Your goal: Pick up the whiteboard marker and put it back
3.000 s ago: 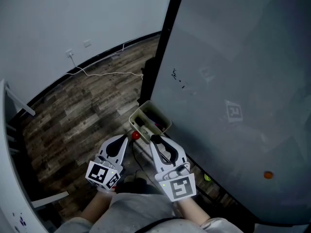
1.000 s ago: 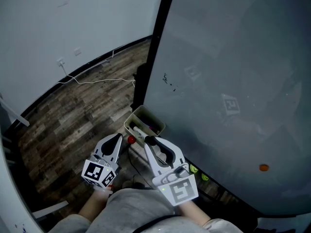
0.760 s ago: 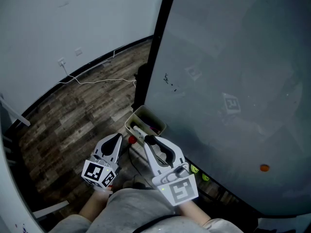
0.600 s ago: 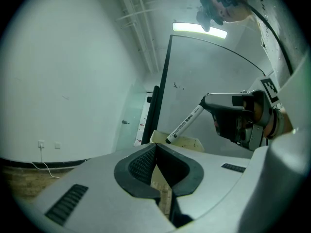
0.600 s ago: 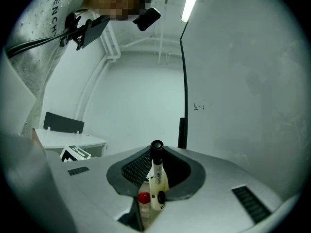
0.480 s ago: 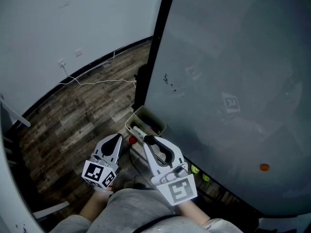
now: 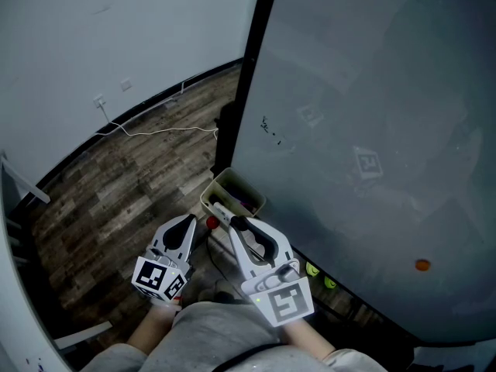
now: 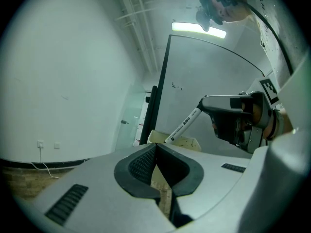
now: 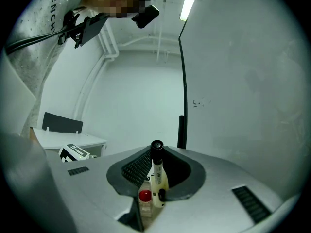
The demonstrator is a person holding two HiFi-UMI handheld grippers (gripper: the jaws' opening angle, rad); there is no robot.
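- Right gripper (image 9: 154, 165) clenched on the marker (image 9: 157, 174) (black end pointing forward).
- Left gripper (image 8: 156, 160) jaws pressed together, holding nothing.

Dark wood-plank floor (image 7: 132, 184), white cable (image 7: 167, 132) lying across it, beige tray (image 7: 246, 185) by the whiteboard (image 7: 372, 130)

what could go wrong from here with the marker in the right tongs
1. The right tongs hold the whiteboard marker by one end, with most of it sticking out, so it may pivot or slip in the grip.
2. Its free end sits close to the rim of the beige tray. It might catch there, or miss and drop to the wood floor.
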